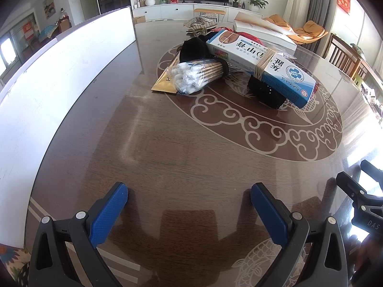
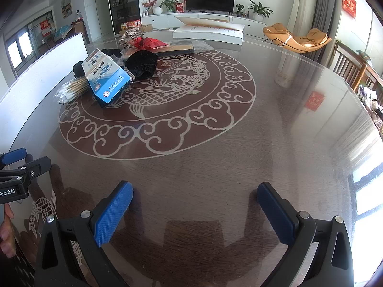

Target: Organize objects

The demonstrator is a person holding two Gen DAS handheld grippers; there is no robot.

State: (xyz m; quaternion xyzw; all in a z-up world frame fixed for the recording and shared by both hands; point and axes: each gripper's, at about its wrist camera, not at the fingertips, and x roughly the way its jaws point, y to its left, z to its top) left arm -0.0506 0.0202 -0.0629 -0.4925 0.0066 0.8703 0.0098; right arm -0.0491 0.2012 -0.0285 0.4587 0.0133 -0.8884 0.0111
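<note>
Both grippers hang empty over the near edge of the table [image 1: 167, 157], well short of the pile: the left gripper [image 1: 189, 205] has its blue pads spread wide with nothing between them, and the right gripper [image 2: 195, 203] is likewise splayed and holds nothing. Farther out, on the fish medallion, lies the heap to be sorted. Nearest the left gripper is the swab bundle [image 1: 196, 75], cotton swabs in a clear wrapper; it looks very light and a little slippery in its film, and the sticks would give under a hard squeeze, so a gentle grip across the wooden middle seems best. Its long axis runs roughly left to right in the left view, cotton heads toward the white board [image 1: 59, 76], stick ends tucked under the heap. Just beside and partly above it is the blue box [image 1: 261, 63], a light, stiff carton bound with twine around its middle; it rests tilted on a black pouch [image 1: 265, 91], its near end pointing down toward the right gripper's side, its far end raised toward the television. Its flat long faces suit a pinch across the narrow width near the twine, though a firm clench could dent the card. Soft black cloth [image 2: 142, 65] lies against it and would simply bunch when pinched. Under the swabs is a gold packet [image 1: 164, 82], thin and flat to the glass, likely awkward to lift. Beyond are a red bag [image 2: 149, 43] and a white box [image 2: 208, 32].
</note>
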